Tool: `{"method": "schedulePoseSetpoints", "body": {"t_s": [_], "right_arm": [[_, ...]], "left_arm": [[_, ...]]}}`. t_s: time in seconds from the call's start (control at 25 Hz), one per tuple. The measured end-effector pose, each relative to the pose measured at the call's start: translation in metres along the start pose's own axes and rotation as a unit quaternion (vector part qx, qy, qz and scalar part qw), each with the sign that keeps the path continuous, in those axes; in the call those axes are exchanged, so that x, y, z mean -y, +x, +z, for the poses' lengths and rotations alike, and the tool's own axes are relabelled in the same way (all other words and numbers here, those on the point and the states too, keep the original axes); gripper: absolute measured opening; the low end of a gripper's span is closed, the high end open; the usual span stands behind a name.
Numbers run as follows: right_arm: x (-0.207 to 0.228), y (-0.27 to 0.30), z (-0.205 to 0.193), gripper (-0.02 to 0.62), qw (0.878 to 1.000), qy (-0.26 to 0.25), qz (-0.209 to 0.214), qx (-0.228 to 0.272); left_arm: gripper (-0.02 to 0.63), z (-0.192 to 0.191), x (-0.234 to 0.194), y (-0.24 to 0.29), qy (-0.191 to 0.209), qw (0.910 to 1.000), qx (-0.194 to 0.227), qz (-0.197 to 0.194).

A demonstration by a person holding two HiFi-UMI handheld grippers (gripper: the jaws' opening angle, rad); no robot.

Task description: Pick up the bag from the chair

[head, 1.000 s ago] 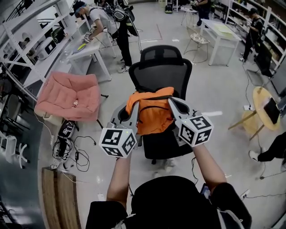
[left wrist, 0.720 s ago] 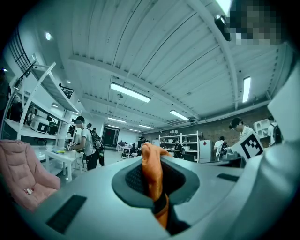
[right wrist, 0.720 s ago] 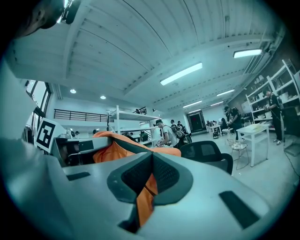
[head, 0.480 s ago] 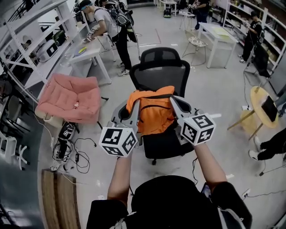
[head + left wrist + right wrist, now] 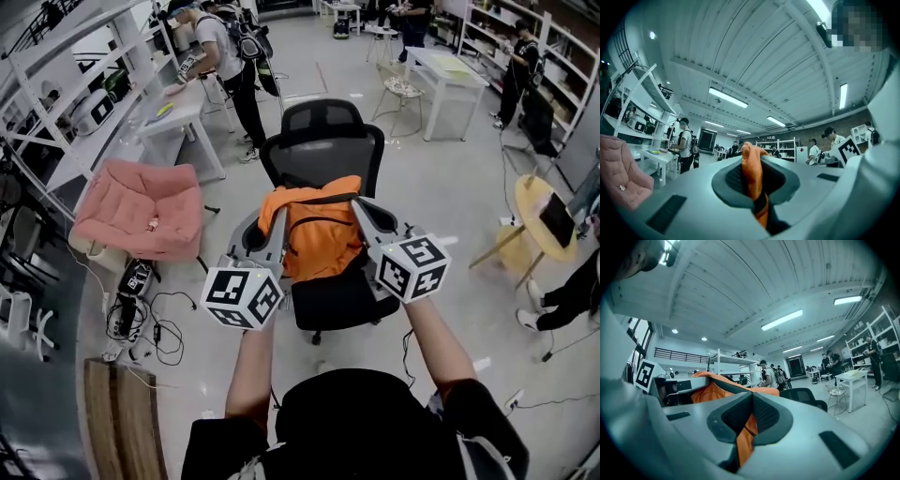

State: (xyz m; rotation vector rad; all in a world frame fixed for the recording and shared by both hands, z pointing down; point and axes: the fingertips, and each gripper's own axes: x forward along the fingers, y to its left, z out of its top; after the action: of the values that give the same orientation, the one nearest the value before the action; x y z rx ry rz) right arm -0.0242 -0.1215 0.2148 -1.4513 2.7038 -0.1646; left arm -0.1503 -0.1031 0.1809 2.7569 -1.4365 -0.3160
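1. your left gripper [image 5: 277,217] has its jaws closed down on a fold of the orange bag [image 5: 319,234]. in the left gripper view [image 5: 752,180] the fabric and a black strap are squeezed between the dark pads, with only the cloth's thickness between them.
2. your right gripper [image 5: 362,212] is the same. in the right gripper view [image 5: 745,423] the jaws are nearly together, pinching an orange edge of the bag [image 5: 710,392].
3. the bag hangs between your two grippers, held by its left and right upper edges. it sits in front of the backrest of the black mesh chair [image 5: 323,145] and over its seat. you cannot tell whether its bottom touches the seat.
4. the bag has black straps and trim, and any label on it is too small to read.
5. the only print is on the marker cubes [image 5: 242,297], which carry black-and-white square patterns rather than letters.
6. to your left lies a pink cushion [image 5: 141,206], with black cables [image 5: 150,323] on the floor [image 5: 450,187] just below it.
7. farther off, a person [image 5: 220,37] with a backpack stands at a white table [image 5: 178,112].
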Motion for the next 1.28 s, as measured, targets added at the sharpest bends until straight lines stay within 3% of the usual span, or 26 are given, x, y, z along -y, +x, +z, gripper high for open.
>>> {"method": "schedulePoseSetpoints", "body": {"t_s": [1.28], "right_arm": [[-0.01, -0.168, 0.005, 0.0, 0.999, -0.004, 0.046, -0.011]], "left_arm": [[0.025, 0.0, 0.158, -0.078, -0.002, 0.9984, 0.009, 0.056]]}}
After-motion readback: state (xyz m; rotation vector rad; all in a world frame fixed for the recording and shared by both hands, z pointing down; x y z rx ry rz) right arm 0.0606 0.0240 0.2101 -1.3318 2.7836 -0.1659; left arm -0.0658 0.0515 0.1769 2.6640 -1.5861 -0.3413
